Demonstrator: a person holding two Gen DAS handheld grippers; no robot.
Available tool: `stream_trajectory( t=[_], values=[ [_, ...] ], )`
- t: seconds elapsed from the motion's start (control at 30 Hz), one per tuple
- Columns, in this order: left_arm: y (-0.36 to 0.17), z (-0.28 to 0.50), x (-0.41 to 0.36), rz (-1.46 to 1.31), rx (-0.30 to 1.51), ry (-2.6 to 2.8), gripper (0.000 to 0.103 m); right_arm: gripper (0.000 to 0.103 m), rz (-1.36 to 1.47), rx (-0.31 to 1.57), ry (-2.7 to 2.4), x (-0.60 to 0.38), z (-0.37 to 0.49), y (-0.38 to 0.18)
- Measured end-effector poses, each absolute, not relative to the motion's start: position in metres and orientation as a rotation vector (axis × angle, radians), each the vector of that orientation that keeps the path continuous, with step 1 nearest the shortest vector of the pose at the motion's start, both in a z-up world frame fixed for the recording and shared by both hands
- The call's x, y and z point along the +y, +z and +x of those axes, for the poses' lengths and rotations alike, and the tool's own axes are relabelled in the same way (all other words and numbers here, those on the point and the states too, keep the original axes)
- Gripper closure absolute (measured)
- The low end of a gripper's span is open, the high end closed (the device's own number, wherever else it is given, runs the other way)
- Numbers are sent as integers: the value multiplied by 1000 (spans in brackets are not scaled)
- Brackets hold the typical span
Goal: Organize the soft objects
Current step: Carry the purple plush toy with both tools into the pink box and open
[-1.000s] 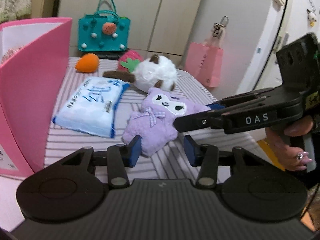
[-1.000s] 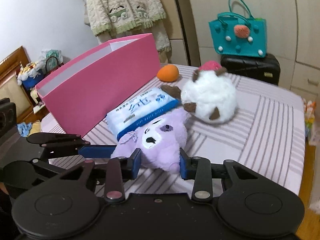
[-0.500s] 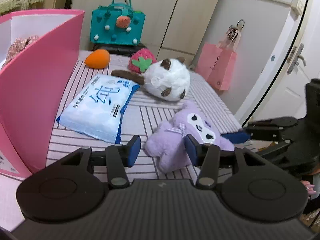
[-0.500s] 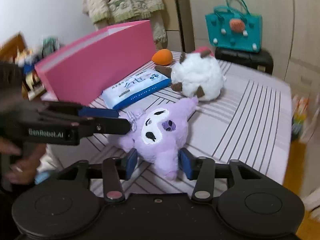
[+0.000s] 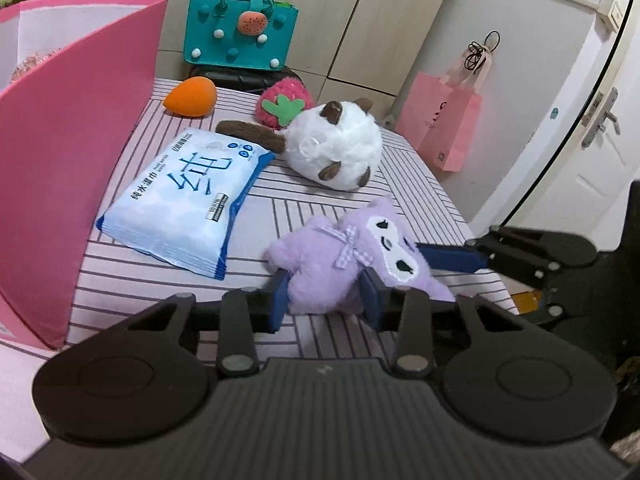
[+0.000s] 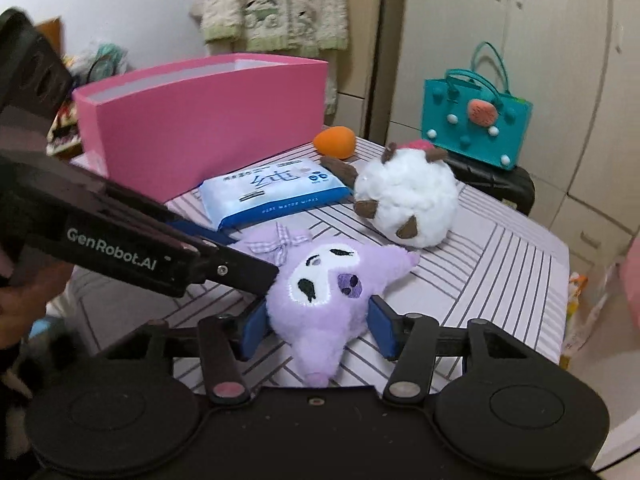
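On the striped table (image 5: 328, 216), near its front edge, I have the purple plush (image 5: 344, 264) caught from two sides. My left gripper (image 5: 326, 294) has its blue pads pressed into the plush's body, and my right gripper (image 6: 320, 322) is clamped on its head, with the pointed ear sticking out toward the camera.

Only the right wrist view shows the embroidered face clearly, plus the knitted cardigan (image 6: 276, 4) hanging far behind the pink box (image 6: 200, 120). Only the left view shows the pink paper bag (image 5: 444, 128) and the strawberry plush (image 5: 284, 104) in full.

The wet wipes pack (image 5: 188, 200) lies left of the plush, the white plush (image 5: 336, 152) beyond it. Both grippers reach in low and nearly level, crossing at the toy.
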State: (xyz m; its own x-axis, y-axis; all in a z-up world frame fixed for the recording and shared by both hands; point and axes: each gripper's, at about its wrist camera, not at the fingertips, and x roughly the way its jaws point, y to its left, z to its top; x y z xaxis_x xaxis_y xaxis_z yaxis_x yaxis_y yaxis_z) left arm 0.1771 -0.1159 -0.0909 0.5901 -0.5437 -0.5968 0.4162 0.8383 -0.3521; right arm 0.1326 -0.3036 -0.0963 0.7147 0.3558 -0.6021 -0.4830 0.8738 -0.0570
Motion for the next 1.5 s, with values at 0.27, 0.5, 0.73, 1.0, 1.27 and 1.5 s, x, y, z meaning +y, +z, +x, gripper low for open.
stream_trajectory(
  t=[0.27,0.5,0.73,1.0,1.27,1.5],
  values=[
    [-83,172,-122,-125,742,-565,70,50,-185,599,405,-296,119,-96],
    [-67,162,-111,-115,767,-589,70,50,-163,617,392,-287,103,-81],
    [-47,141,-94,-116,795,-623,70,50,-143,666,387,-273,82,-58],
    [-24,118,-66,-103,826,-653,70,49,-115,728,401,-250,63,-33],
    [5,98,-29,-87,814,-652,70,49,-179,712,454,-214,47,-3],
    [33,87,11,-58,765,-626,70,49,-231,677,513,-177,49,22]
  ],
)
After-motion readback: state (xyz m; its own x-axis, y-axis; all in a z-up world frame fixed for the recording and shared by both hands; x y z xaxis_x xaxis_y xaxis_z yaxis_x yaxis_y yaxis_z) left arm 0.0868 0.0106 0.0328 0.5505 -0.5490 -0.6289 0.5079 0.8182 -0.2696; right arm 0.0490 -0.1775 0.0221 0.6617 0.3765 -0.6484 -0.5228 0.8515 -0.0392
